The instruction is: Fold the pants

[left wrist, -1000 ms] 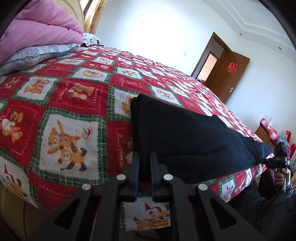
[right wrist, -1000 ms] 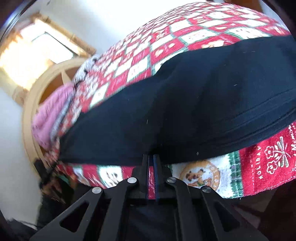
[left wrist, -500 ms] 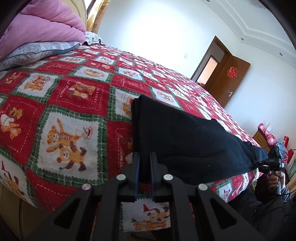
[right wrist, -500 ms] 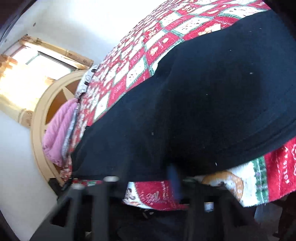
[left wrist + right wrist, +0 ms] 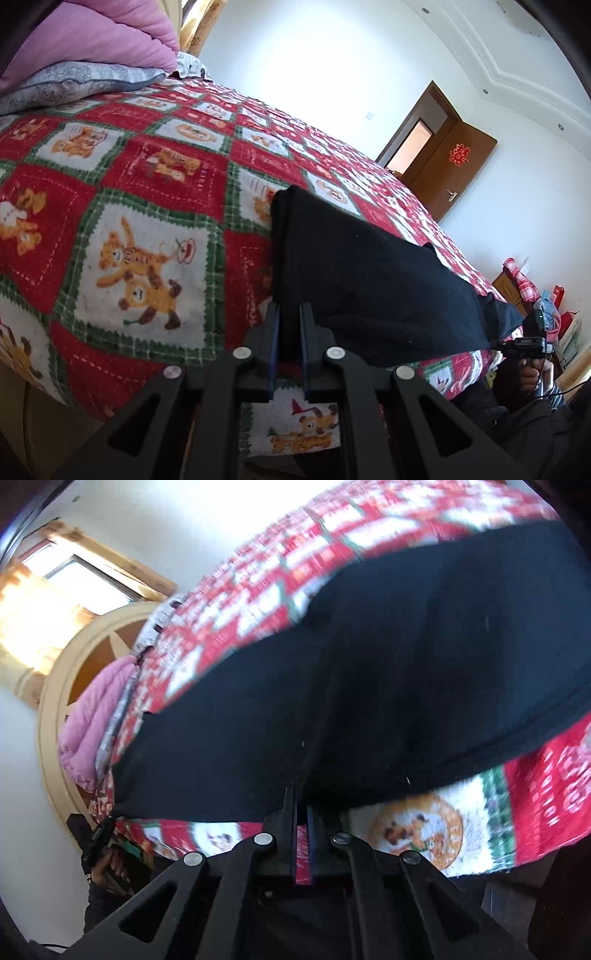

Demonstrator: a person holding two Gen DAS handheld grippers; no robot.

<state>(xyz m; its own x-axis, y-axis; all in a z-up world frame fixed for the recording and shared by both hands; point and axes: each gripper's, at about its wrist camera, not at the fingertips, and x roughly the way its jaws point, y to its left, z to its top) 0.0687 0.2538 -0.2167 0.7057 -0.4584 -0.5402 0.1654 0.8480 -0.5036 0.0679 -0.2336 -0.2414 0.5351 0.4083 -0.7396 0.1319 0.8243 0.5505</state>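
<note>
Item 1, left gripper (image 5: 288, 325): clenched on the near corner of the pants (image 5: 362, 280) at that end; black cloth sits between the 2 fingers (image 5: 274, 332), which are nearly together

Item 2, pants: black, laid lengthwise along the near edge of the bed, already doubled into 1 long strip by the look of it; the near hem hangs just over the edge; no wrinkles of note can be made out in the dark cloth

Item 3, right gripper (image 5: 302, 805): jaws have just been closing and now stand almost together, clamped on the near hem of the pants at the other end; that view is smeared by motion

Step in hand, judged: both near corners taken, the fold itself not yet made. The next move calls for lifting both ends together, keeping the strip taut between them, and carrying it over so the edges meet; a slack middle would likely sag and spoil the crease

Item 4, bedspread (image 5: 147, 236): red and green check with bear panels, covering the whole bed and draping over its side

Item 5, room: pink quilt (image 5: 92, 40) on a grey pillow (image 5: 74, 85) at the head; white walls; brown door (image 5: 450, 173) ajar with a red ornament; arched wooden headboard (image 5: 55, 709) and a bright window (image 5: 66, 587) in the right wrist view
</note>
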